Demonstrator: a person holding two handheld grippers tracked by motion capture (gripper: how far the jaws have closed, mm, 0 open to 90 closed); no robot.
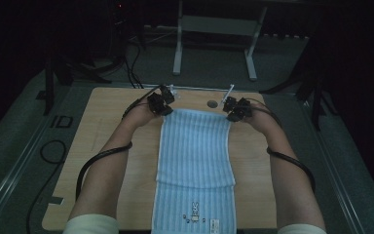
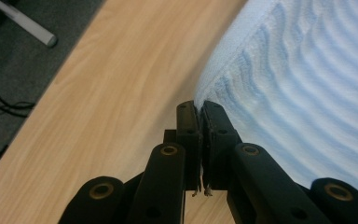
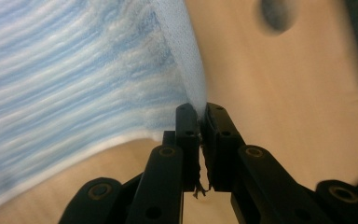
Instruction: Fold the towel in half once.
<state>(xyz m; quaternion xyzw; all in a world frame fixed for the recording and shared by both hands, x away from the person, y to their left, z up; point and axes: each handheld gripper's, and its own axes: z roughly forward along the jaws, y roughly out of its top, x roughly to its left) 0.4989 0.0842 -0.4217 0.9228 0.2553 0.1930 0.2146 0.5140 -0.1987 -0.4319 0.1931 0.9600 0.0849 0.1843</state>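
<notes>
1 blue striped towel (image 1: 195,161) on 1 wooden counter (image 1: 102,146). 2 grippers: left gripper (image 1: 164,108) at 11 o'clock, right gripper (image 1: 233,113) at 1 o'clock. 2 forearms. 1 round hole (image 1: 212,104) in counter at 12. 1 rabbit print (image 1: 195,209) on towel at 6. 1 white-legged frame (image 1: 214,29) behind.

The right gripper (image 3: 200,114) pinches the striped towel's (image 3: 74,70) corner above the table (image 3: 284,107).

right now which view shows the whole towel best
The high view: the blue striped towel lies full length on the table, far corners pinched by the left gripper and right gripper. Each gripper view shows one pinched corner.
</notes>
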